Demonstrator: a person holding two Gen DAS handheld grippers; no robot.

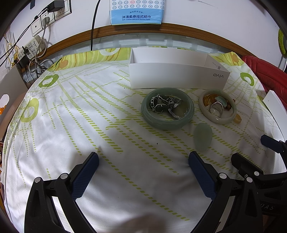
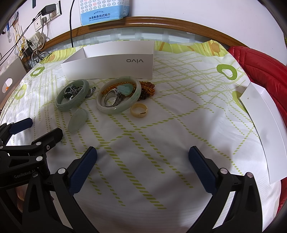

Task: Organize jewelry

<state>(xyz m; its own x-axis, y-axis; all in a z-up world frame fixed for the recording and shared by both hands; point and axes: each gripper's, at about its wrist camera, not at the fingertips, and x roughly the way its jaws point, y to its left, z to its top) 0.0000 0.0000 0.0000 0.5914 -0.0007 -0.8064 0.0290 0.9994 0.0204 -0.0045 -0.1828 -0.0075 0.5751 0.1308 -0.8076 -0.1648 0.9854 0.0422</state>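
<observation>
Only right wrist view, cream ring (image 2: 139, 110) unobscured

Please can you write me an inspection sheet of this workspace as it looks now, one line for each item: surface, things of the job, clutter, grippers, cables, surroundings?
Surface: white cloth with green pattern, over a round table.
Job's things: open white box; green bangle around chain jewelry; pale bangle around rings and a pendant; amber beads partly under it; cream ring and oval jade piece lying loose.
Clutter: white box lid at the right edge; tissue pack by the wall.
Grippers: left hand-held gripper open, empty; right hand-held gripper open, empty.
Cables: power strip with tangled cords; black cable hanging down.
Surroundings: red padded fabric at right.
</observation>
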